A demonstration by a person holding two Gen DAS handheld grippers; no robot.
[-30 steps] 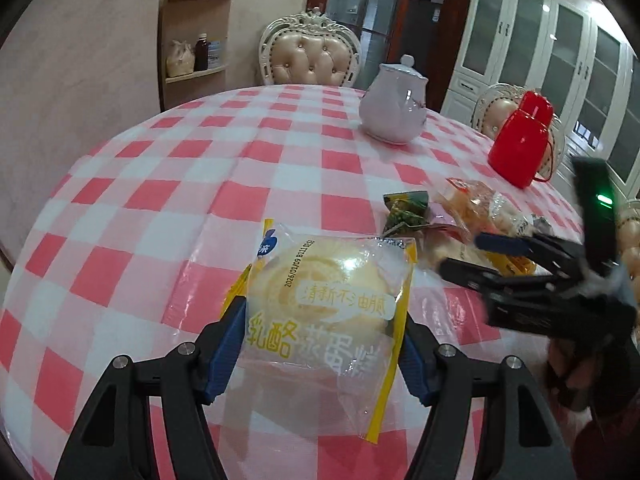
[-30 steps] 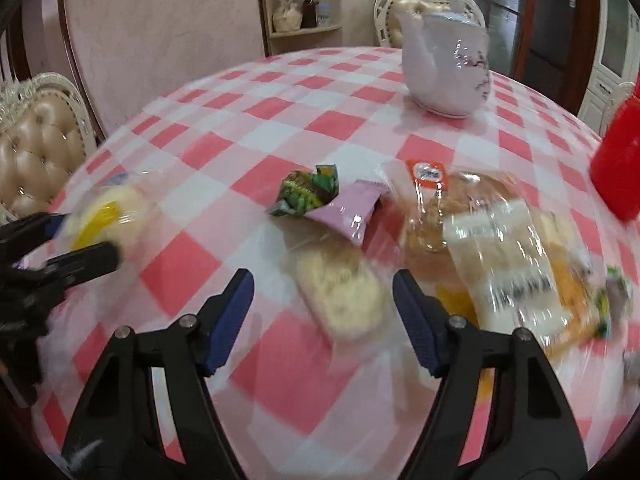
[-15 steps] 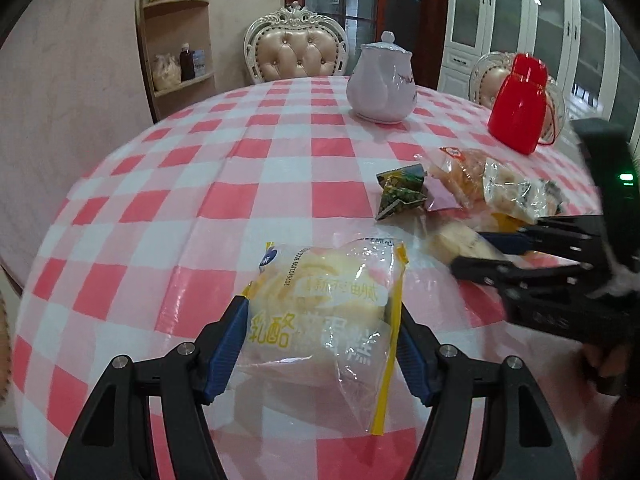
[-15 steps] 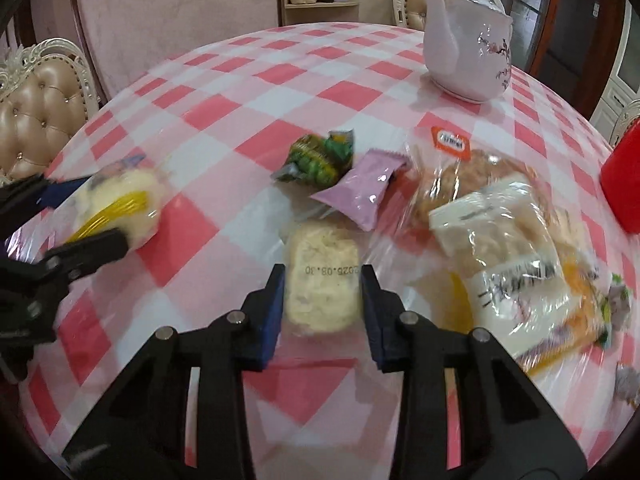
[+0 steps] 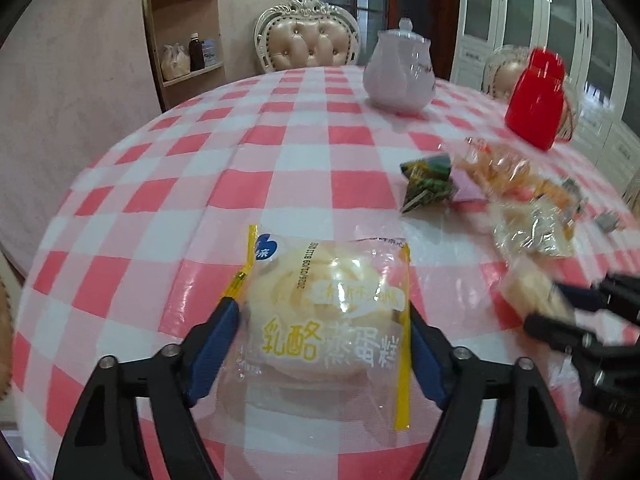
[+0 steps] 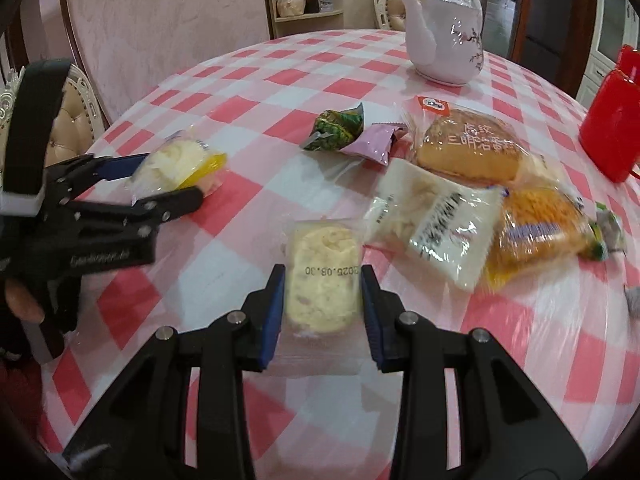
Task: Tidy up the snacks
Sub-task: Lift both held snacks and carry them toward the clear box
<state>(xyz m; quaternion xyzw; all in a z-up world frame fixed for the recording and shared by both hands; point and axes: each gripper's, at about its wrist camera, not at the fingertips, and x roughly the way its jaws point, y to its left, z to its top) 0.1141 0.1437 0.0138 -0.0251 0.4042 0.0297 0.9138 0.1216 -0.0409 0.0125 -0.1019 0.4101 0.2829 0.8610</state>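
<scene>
We are working two grippers over a round desk (image 6: 256, 92) under a pink-and-white checked plastic cloth. Our right gripper (image 6: 323, 292) is holding a small clear-wrapped pale crumbly biscuit bar (image 6: 323, 276): its blue-padded fingers (image 6: 273, 312) have just been closing and are now pressing narrow on the bar's two long sides, its long axis running toward twelve o'clock, straight out along the fingers. Our left gripper (image 5: 324, 344) is standing much wider around a round yellow-trimmed clear packet of steamed cheese cake (image 5: 326, 312), one pad on each side of it; the wrapper appears lightly held, lying on the cloth. That cake is sitting at about ten o'clock from the bar, well apart, so the right hand is the nearer one to the loose pile at one to two o'clock. There we are counting five clear pieces: one green foil packet (image 6: 336, 130), one lilac sachet (image 6: 374, 144), one brown sandwich cake (image 6: 466, 150), one white-labelled bag (image 6: 436, 224) and one orange bun (image 6: 540, 232). Beyond stand one white porcelain teapot (image 6: 444, 46) and one red plastic jug (image 6: 610, 128).
</scene>
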